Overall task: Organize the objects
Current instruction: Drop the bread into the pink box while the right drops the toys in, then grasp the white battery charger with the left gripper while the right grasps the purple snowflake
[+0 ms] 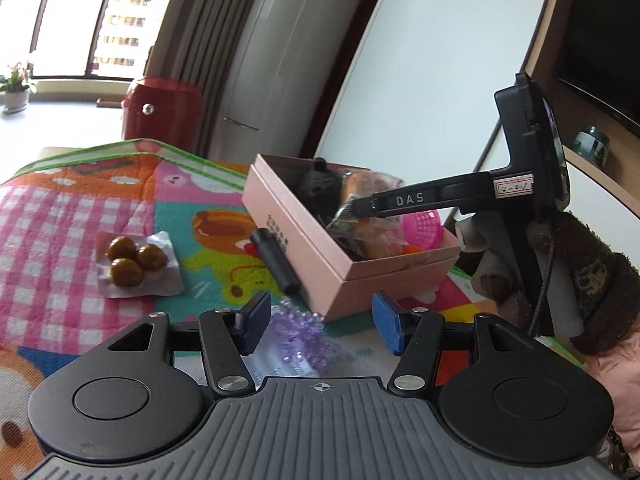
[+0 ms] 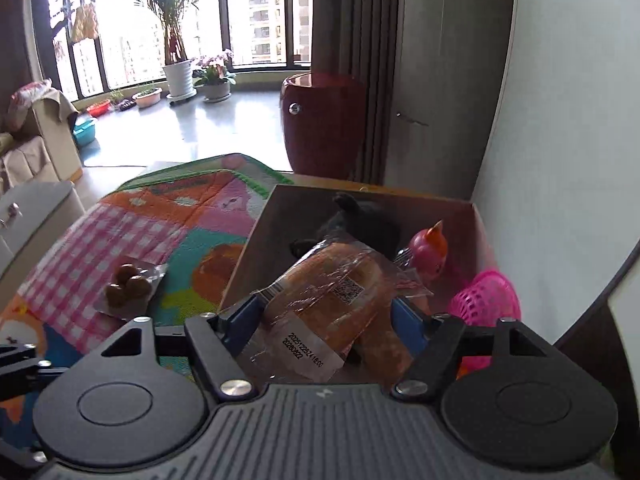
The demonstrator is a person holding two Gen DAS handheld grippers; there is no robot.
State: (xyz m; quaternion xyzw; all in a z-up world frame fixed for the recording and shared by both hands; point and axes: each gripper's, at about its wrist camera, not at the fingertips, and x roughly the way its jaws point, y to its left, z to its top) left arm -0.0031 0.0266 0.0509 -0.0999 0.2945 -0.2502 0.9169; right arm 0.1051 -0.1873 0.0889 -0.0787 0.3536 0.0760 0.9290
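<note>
Matt pink cardboard box [image 1: 320, 256]; glossy clear plastic wrap on the bread [image 2: 332, 300] between the right tongs [image 2: 324, 320]; soft quilted cloth mat [image 1: 80, 216]; translucent purple beads [image 1: 300, 328] between the left tongs' [image 1: 320, 324] ribbed blue pads [image 1: 387, 322].

Wrapped bread [image 2: 332, 300] tilted over open pink box [image 1: 320, 252]; choc pack [image 1: 136, 264] flat on mat.

Black gripper [image 1: 322, 326], blue ribbed pads [image 1: 387, 322]

"DAS" stands on the right tool's arm [image 1: 416, 199]; the bread wrapper's label [image 2: 306, 350], between its fingers, reads "20260922".
</note>
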